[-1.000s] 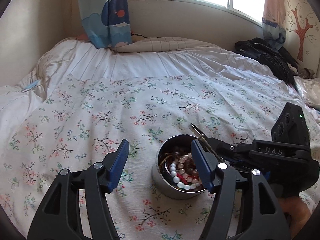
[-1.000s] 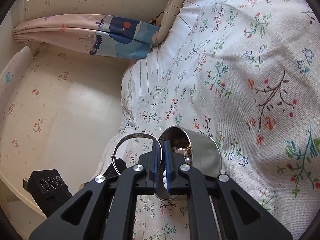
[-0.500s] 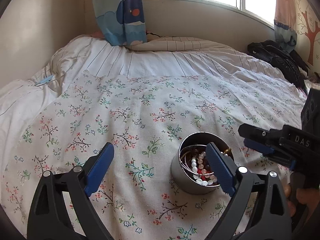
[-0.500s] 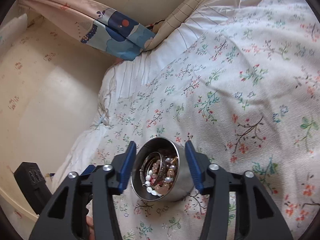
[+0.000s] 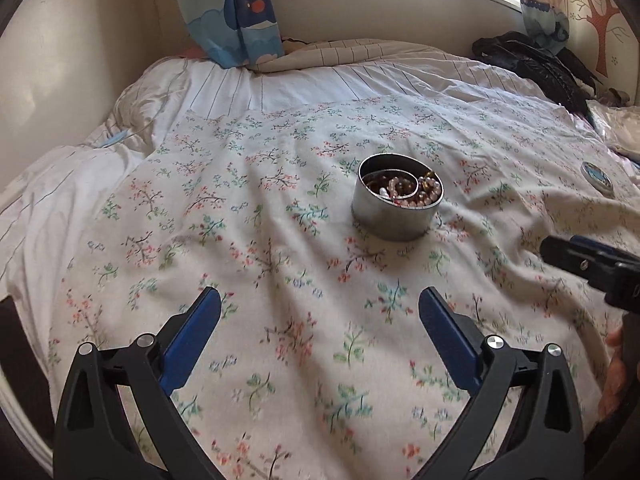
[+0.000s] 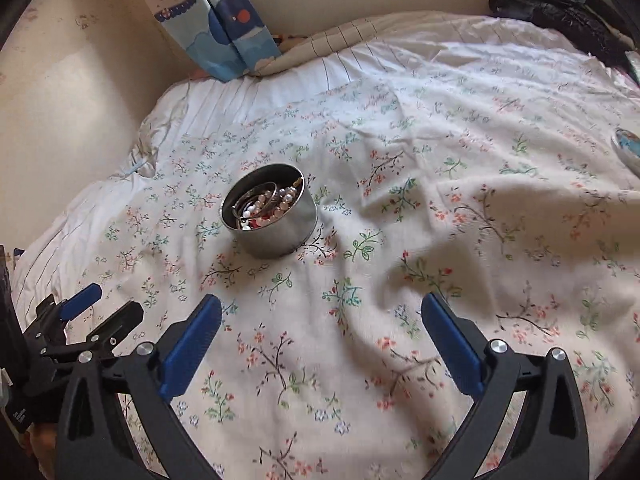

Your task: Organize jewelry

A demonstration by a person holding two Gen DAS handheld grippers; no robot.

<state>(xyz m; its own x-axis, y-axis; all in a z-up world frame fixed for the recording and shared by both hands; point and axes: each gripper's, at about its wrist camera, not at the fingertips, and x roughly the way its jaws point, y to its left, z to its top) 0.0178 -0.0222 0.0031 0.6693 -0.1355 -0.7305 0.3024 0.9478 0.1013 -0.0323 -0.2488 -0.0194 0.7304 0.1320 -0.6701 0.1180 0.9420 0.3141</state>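
A round metal tin [image 5: 394,216] stands on the flowered bedspread [image 5: 280,264], holding bead bracelets [image 5: 412,192] and a thin metal bangle. In the right wrist view the same tin [image 6: 276,228] sits left of centre. My left gripper [image 5: 319,296] hangs well short of the tin, its jaws wide and still opening, nothing between them. My right gripper [image 6: 320,300] is likewise back from the tin, jaws wide, still opening and empty. Each gripper shows at the edge of the other's view: the right gripper [image 5: 580,256] and the left gripper [image 6: 112,300].
A round patterned lid [image 5: 597,176] lies on the bedspread to the far right, also the lid [image 6: 628,146]. Black clothing [image 5: 532,64] is piled at the back right. A whale-print curtain [image 5: 232,12] hangs by the wall behind the bed.
Both grippers have drawn back from the tin and opened wide. The right gripper, earlier shut on the metal bangle over the tin, has let it go; the bangle lies in the tin.
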